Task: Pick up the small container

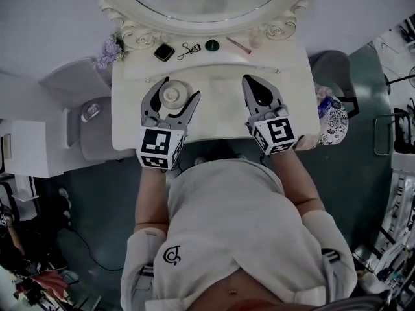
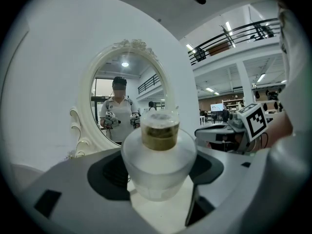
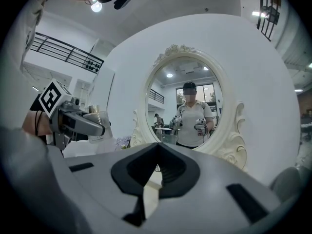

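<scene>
The small container (image 1: 171, 96) is a frosted white jar with a brownish neck and a clear cap, standing at the left of the white vanity table (image 1: 220, 118). My left gripper (image 1: 179, 89) reaches around it. In the left gripper view the jar (image 2: 158, 160) fills the gap, and both black pads (image 2: 109, 172) lie against its sides. Whether its base has left the table cannot be told. My right gripper (image 1: 258, 81) rests to the right, shut, with nothing in it (image 3: 155, 172). The right gripper view shows the left gripper (image 3: 78, 123) with the jar (image 3: 100, 126).
An oval mirror (image 1: 201, 5) in an ornate white frame stands at the table's back. On the shelf below it lie a black compact (image 1: 164, 52), an eyelash curler (image 1: 189, 49), a dark round lid (image 1: 212, 45) and a pink stick (image 1: 238, 45). Purple flowers (image 1: 110, 50) sit at the left corner.
</scene>
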The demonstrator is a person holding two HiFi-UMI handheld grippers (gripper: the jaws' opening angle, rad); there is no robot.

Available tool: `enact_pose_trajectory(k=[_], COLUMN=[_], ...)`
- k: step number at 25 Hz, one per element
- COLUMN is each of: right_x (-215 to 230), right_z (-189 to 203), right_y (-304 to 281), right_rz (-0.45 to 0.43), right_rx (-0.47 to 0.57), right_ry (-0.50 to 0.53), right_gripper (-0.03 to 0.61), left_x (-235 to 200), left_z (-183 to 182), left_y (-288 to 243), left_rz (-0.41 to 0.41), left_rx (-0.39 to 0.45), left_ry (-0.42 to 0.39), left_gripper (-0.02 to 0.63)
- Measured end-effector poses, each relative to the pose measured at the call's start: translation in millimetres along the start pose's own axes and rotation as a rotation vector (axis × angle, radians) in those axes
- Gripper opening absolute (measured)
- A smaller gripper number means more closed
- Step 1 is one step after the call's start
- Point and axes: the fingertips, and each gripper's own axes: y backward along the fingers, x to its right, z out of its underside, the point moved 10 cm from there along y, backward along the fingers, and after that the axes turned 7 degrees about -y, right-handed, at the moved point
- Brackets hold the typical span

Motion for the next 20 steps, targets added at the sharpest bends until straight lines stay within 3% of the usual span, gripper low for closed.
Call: enact_pose_trajectory(k=[20], right_x=[-0.3], right_z=[4.0], right_y=[2.6], right_rz=[-0.033], right_rx=[-0.019], right_ry=[0.034], right_gripper=[0.005], left_x=[2.0], left_z=[-1.8], left_y=[0.6], left_rz=[-0.018], left_rx=[0.01], left_ry=[0.007], left_gripper=[0.347])
